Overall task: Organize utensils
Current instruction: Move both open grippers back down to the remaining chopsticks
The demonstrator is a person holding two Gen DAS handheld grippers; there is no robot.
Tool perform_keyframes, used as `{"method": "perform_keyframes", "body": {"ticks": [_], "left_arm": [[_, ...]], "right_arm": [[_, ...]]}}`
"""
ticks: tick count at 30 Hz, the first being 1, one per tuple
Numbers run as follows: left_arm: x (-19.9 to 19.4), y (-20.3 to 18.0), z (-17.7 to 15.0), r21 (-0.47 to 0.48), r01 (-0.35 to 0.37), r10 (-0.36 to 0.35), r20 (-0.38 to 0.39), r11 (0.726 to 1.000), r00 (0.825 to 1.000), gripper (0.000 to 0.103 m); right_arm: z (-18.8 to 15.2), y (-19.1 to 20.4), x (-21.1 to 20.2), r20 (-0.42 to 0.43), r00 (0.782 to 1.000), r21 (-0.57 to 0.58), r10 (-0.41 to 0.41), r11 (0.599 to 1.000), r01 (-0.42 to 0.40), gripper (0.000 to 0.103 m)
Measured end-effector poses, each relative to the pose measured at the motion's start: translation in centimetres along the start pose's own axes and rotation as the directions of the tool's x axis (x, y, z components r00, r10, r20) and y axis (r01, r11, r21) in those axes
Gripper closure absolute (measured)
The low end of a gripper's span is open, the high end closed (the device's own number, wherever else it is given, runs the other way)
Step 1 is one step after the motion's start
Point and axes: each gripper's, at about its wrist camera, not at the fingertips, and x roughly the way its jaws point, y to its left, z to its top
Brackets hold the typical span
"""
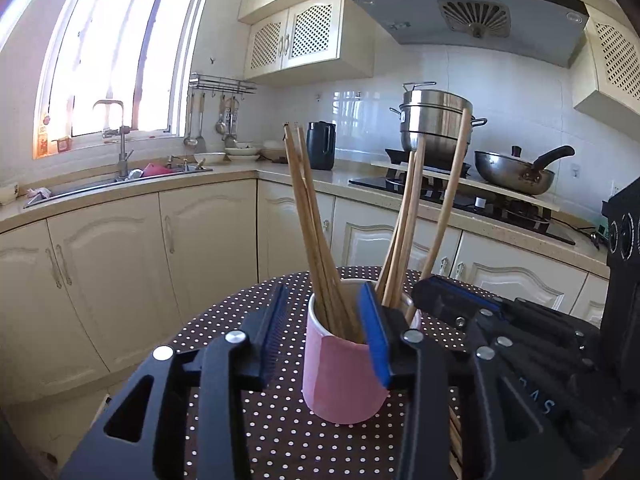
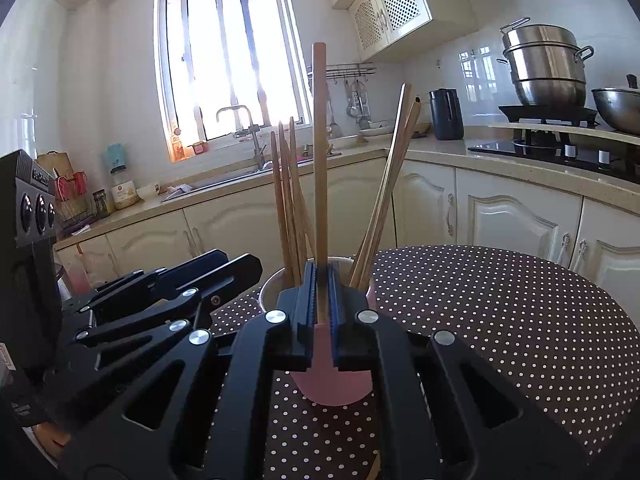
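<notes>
A pink cup (image 1: 340, 380) stands on the dotted tablecloth (image 1: 280, 432) and holds several wooden chopsticks (image 1: 308, 216) that lean apart. My left gripper (image 1: 324, 296) is open. One pad stands left of the cup and the blue pad (image 1: 374, 340) is at the cup's rim, with a bundle of chopsticks between them untouched. My right gripper (image 2: 320, 272) is shut on a single upright chopstick (image 2: 320, 140) over the cup (image 2: 332, 384). The stick's lower end is hidden by the pads. In the left wrist view the right gripper (image 1: 444, 292) sits just right of the cup.
The round table's far edge (image 2: 520, 252) drops toward cream cabinets (image 1: 208, 240). Behind them are a sink (image 1: 120, 180), a black kettle (image 1: 321, 145), a steamer pot (image 1: 436, 124) and a wok (image 1: 516, 176) on the hob. More wooden sticks (image 1: 454, 436) lie under the right gripper's body.
</notes>
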Motion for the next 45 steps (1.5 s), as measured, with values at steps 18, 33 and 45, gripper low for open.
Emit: {"method": "perform_keyframes", "body": {"ticks": [18, 33, 45], "left_arm": [[-7.5, 1.1, 2.0, -0.026, -0.072, 0.075, 0.138, 0.997, 0.988, 0.038], [-12.7, -2.4, 2.4, 0.032, -0.038, 0.031, 0.183, 0.999, 0.983, 0.035], [-9.4, -6.9, 0.2, 0.086, 0.046, -0.044, -0.029, 0.995, 0.999, 0.029]], "right_arm": [[2.3, 2.2, -6.5, 0.070, 0.997, -0.023, -0.039, 0.999, 0.040, 0.051], [2.3, 2.0, -14.1, 0.112, 0.988, -0.066, -0.106, 0.991, 0.114, 0.044], [-0.3, -2.7, -15.0, -0.003, 0.984, 0.034, -0.176, 0.984, 0.176, 0.042]]}}
